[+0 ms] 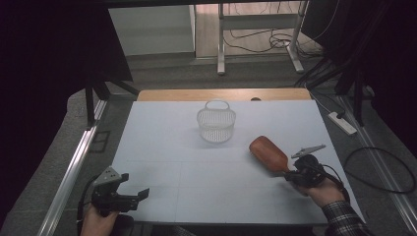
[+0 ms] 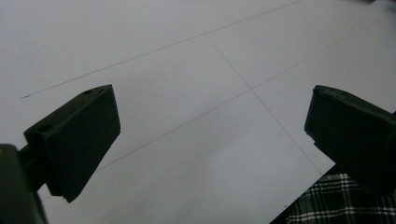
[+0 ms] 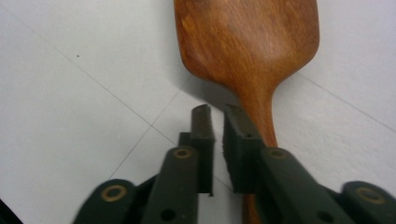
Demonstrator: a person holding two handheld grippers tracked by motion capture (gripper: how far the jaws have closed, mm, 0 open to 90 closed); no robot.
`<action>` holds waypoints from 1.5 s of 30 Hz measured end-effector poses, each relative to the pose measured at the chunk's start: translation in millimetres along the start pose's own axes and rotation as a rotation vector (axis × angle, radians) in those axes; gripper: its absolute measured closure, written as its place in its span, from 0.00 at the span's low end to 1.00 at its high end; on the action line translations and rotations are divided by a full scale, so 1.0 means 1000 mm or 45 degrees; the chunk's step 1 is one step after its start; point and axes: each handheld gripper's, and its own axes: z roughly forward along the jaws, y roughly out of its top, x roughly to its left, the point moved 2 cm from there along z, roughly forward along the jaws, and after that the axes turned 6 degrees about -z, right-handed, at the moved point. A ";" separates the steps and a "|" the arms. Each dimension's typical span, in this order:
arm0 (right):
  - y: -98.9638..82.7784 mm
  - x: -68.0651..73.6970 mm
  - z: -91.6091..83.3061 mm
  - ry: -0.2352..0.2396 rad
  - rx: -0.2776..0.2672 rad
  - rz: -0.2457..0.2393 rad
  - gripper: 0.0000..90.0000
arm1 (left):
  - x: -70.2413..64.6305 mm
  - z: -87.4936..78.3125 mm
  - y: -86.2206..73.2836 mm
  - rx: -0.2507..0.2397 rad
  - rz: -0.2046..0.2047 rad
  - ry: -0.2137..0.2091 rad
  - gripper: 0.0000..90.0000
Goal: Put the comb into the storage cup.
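A brown wooden spatula (image 1: 268, 153) lies on the white table (image 1: 162, 147) at the right, blade pointing toward the middle. My right gripper (image 1: 291, 175) sits at its handle end. In the right gripper view the jaws (image 3: 217, 112) stand a narrow slit apart with nothing in the slit. The spatula's (image 3: 247, 46) handle runs beside and under the right-hand jaw, outside the gap. My left gripper (image 1: 135, 186) hovers at the table's front left corner. Its jaws (image 2: 212, 109) are spread wide over bare table.
A white wire basket (image 1: 216, 123) with a handle stands upright at the table's far middle. A power strip (image 1: 342, 123) and cables lie on the floor at right. An aluminium rail (image 1: 74, 167) runs along the left. A plaid sleeve (image 2: 327, 200) shows at the table's front edge.
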 end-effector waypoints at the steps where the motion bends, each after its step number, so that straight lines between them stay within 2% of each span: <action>1: 0.000 0.000 0.000 -0.008 0.000 -0.003 0.85 | 0.000 0.000 0.000 -0.001 -0.001 0.000 0.04; 3: 0.001 0.000 0.000 -0.031 0.004 -0.001 0.76 | 0.000 0.000 0.000 0.000 -0.001 0.001 0.04; 6: 0.003 -0.002 -0.004 -0.068 -0.028 0.007 0.62 | 0.000 0.000 0.000 0.003 0.001 0.000 0.04; 7: 0.004 -0.004 -0.005 -0.082 -0.038 0.010 0.53 | 0.000 0.000 0.000 0.003 0.001 0.001 0.04; 8: 0.004 -0.004 -0.005 -0.082 -0.038 0.010 0.53 | 0.000 0.000 0.000 0.003 0.001 0.001 0.04; 9: 0.004 -0.004 -0.005 -0.087 -0.042 0.008 0.48 | 0.000 0.000 0.000 0.003 0.001 0.001 0.04; 10: 0.005 -0.005 -0.005 -0.113 -0.041 0.005 0.37 | 0.000 0.000 0.000 0.002 0.001 0.002 0.04; 11: 0.005 -0.005 -0.004 -0.146 -0.036 0.007 0.30 | 0.000 0.000 0.000 0.003 0.001 0.002 0.04; 15: 0.006 -0.009 -0.004 -0.161 -0.038 0.036 0.16 | 0.000 0.000 -0.001 0.004 0.001 0.004 0.04; 19: 0.007 -0.011 -0.004 -0.153 -0.082 0.016 0.03 | 0.000 -0.001 -0.001 0.005 0.001 0.009 0.04; 21: 0.008 -0.011 -0.003 -0.155 -0.086 0.004 0.00 | -0.001 -0.001 -0.002 0.006 0.002 0.011 0.04; 26: 0.010 -0.011 -0.004 -0.136 -0.100 -0.018 0.00 | -0.001 -0.002 -0.002 0.008 0.003 0.012 0.04; 28: 0.011 -0.011 -0.002 -0.118 -0.112 0.019 0.00 | -0.002 -0.002 -0.002 0.007 0.009 0.013 0.04; 34: 0.010 -0.015 0.003 -0.094 -0.109 0.039 0.00 | -0.003 -0.001 -0.002 0.022 0.026 0.017 0.04; 36: 0.009 -0.017 0.005 -0.085 -0.090 0.032 0.00 | -0.002 -0.001 -0.002 0.020 0.024 0.016 0.04; 40: 0.006 -0.019 0.011 -0.116 -0.030 0.018 0.00 | -0.002 -0.001 -0.002 0.023 0.020 0.012 0.04; 45: 0.004 -0.020 0.019 -0.118 0.017 0.007 0.00 | -0.002 -0.001 -0.002 0.024 0.020 0.011 0.04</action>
